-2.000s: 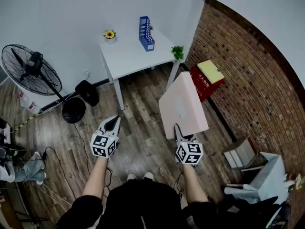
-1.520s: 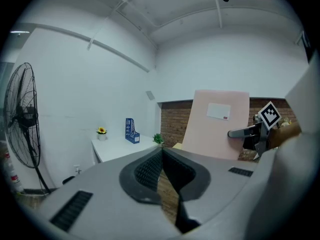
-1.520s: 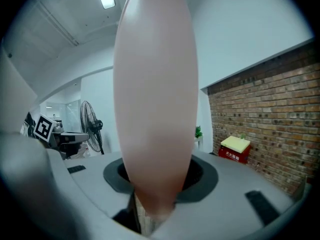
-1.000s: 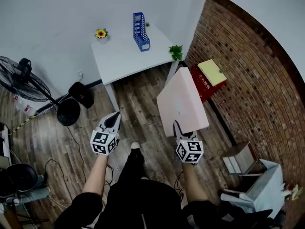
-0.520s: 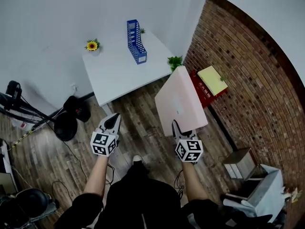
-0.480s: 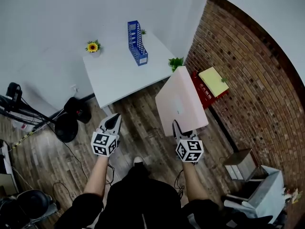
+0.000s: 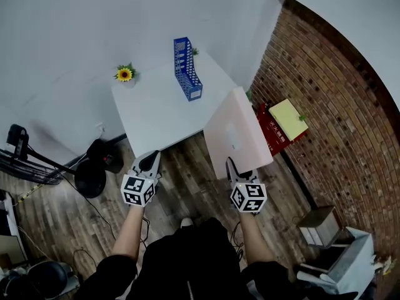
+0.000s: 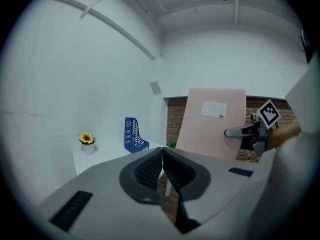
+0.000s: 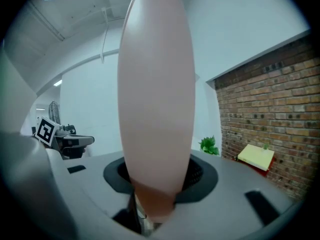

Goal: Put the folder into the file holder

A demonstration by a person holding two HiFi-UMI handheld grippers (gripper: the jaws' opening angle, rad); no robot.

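A pale pink folder [image 7: 236, 134] stands upright in the air, and my right gripper [image 7: 236, 169] is shut on its lower edge. In the right gripper view the folder [image 9: 156, 99] fills the middle, clamped between the pads. The blue mesh file holder [image 7: 187, 68] stands empty at the far side of the white table [image 7: 156, 108]; the left gripper view shows the holder [image 8: 134, 135] too. My left gripper [image 7: 149, 159] is shut with nothing in it, held over the floor just before the table's near edge. Its jaws meet in the left gripper view [image 8: 162, 165].
A small sunflower pot [image 7: 125, 75] sits at the table's back left. A green plant [image 9: 209, 145] stands by the brick wall, with a red box topped by a yellow pad [image 7: 287, 119] to the right. A fan base [image 7: 91, 177] and cables lie on the wooden floor at left.
The view has shifted toward the table, which is now closer and more central. Both grippers and the folder keep their pose relative to me.
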